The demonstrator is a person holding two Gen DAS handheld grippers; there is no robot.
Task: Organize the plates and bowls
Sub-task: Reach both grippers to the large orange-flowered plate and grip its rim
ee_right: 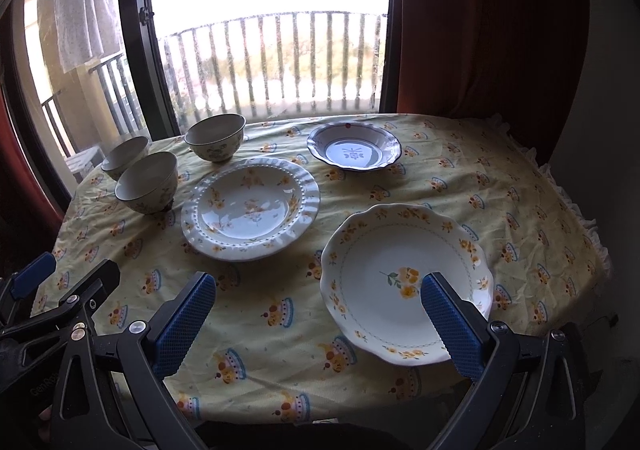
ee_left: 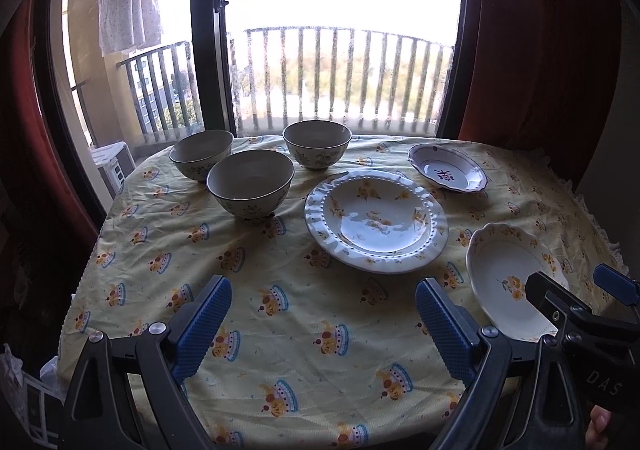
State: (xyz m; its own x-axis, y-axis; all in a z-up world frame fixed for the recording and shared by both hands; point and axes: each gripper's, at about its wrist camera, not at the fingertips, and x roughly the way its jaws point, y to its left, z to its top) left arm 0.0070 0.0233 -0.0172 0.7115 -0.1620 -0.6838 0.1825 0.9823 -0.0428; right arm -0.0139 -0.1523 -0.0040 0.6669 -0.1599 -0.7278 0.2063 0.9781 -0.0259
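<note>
Three plates, three bowls, both grippers empty

Nearest the cameras, the left gripper [ee_left: 322, 324] and the right gripper [ee_right: 320, 324] hover over the near edge of the table, each with its two blue ribbed pads spread wide apart and nothing between them. Under them lies the yellow tablecloth printed with crowns [ee_left: 280, 282]. Just beyond the right gripper sits a white scalloped plate with orange flowers [ee_right: 384, 314]; its near right rim is hidden behind the right pad. Further in, at the centre, rests a white fluted plate with yellow flowers [ee_left: 376, 219], apart from the first. Beyond that, to the right, sits a blue-rimmed white plate with a dark centre motif [ee_left: 448, 167], making three plates. To the left stand three upright pale floral bowls: the nearest bowl [ee_left: 250, 181], the left bowl [ee_left: 202, 151] close behind it, and the far bowl [ee_left: 317, 141] by the window [ee_left: 344, 9]
</note>
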